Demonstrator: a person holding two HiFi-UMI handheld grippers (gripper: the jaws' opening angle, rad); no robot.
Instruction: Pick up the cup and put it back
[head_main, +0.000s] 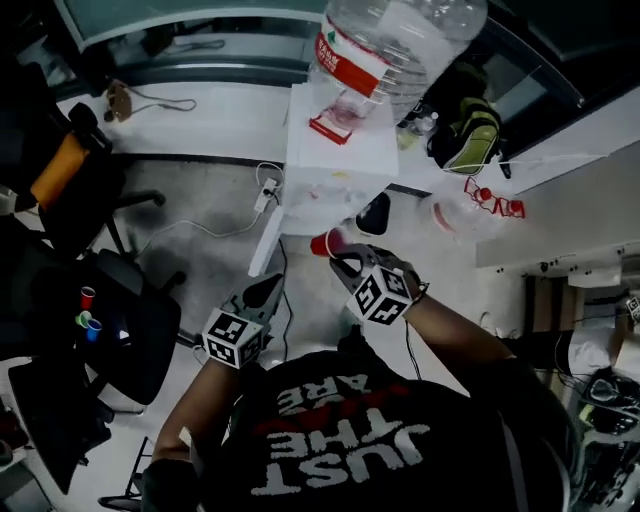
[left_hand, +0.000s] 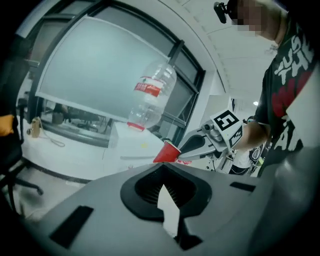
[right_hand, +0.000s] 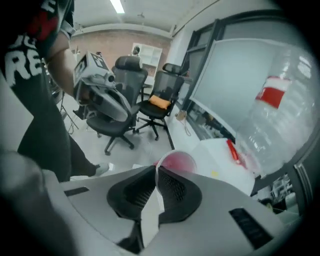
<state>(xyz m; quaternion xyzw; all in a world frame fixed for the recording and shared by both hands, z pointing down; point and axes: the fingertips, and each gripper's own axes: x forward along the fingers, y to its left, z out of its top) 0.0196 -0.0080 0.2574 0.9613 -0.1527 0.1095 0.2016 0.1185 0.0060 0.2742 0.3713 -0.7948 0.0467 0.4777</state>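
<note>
Over grey floor (head_main: 200, 215), right hand-held gripper (head_main: 343, 262) pinches red cup (head_main: 322, 243) by its rim, left hand-held gripper (head_main: 272, 286) closed, empty; shirt (head_main: 350, 440) reads "JUST THE"

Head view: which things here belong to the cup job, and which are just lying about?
Job in hand: red cup, pinched at its rim by the right gripper.
Lying about: big water bottle, white box, black chair, power strip.

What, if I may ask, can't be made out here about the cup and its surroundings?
Cup: head view, mostly hidden behind the right gripper.
Cup's base: right gripper view, behind that gripper's body.
Bottle: head view, cut off by the top edge.
Small coloured things on the chair: head view, too small.
</note>
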